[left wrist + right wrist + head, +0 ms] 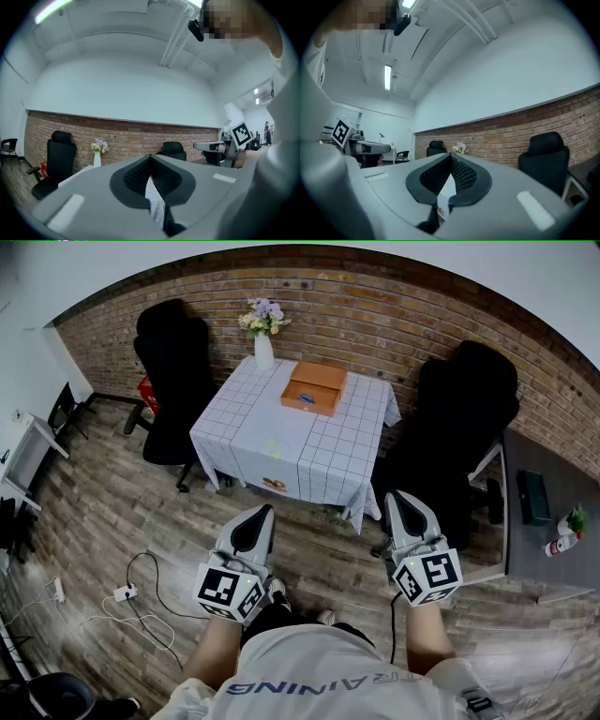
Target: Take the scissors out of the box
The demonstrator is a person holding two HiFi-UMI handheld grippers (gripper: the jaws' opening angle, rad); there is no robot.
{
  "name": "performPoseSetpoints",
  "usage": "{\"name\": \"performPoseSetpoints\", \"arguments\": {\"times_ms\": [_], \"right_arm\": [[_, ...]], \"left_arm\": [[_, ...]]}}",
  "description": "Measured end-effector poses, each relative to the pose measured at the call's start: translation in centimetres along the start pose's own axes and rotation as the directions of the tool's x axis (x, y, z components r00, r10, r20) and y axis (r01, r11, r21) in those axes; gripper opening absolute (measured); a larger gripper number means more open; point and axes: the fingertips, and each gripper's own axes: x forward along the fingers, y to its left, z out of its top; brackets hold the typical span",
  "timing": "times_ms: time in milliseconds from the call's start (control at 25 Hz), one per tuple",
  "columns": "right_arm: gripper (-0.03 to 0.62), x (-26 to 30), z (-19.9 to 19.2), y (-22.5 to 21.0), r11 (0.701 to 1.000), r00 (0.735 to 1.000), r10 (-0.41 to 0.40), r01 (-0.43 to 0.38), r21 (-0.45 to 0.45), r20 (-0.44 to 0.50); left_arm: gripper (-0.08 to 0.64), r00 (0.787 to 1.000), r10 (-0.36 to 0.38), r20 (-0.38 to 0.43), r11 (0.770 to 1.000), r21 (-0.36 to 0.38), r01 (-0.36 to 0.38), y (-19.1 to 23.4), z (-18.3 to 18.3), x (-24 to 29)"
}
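Note:
An open orange box (pixel 314 387) sits at the far side of a small table with a white checked cloth (pixel 281 442). Inside it lies something blue (pixel 306 398), likely the scissors' handles. My left gripper (pixel 260 514) and right gripper (pixel 400 499) hang level over the wooden floor, well short of the table's near edge. Both are shut with nothing between the jaws; in each gripper view the dark pads (pixel 151 174) (pixel 450 176) meet at their tips. The table shows only as a sliver through the gap below the pads.
A white vase of flowers (pixel 263 334) stands at the table's far left corner. Black office chairs (pixel 173 371) (pixel 464 418) flank the table. A dark desk (pixel 548 512) with a bottle lies at right. A power strip and cables (pixel 127 593) trail on the floor at left.

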Motion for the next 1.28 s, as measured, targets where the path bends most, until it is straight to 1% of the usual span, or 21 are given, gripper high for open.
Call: {"name": "performPoseSetpoints", "arguments": {"times_ms": [600, 800, 1040, 1280], "right_arm": [[0.014, 1.3, -0.9, 0.3, 1.0, 1.0, -0.005, 0.005, 0.016, -0.005], [0.015, 2.6, -1.3, 0.3, 0.999, 1.0, -0.005, 0.005, 0.04, 0.01], [0.015, 6.2, -1.6, 1.1, 0.999, 1.0, -0.009, 0.009, 0.034, -0.015], [0.015, 11.8, -1.0, 2.1, 1.0, 0.999, -0.025, 0.025, 0.001, -0.021]], "left_arm": [[0.0, 1.0, 0.005, -0.02, 1.0, -0.005, -0.005, 1.3, -0.6, 0.2], [0.0, 1.0, 0.007, -0.024, 1.0, -0.019, -0.007, 2.4, -1.0, 0.7], [0.0, 1.0, 0.008, -0.02, 1.0, -0.021, -0.008, 5.9, -0.8, 1.8], [0.0, 1.0, -0.021, -0.007, 0.999, -0.029, 0.021, 10.9, -0.3, 4.4]]}}
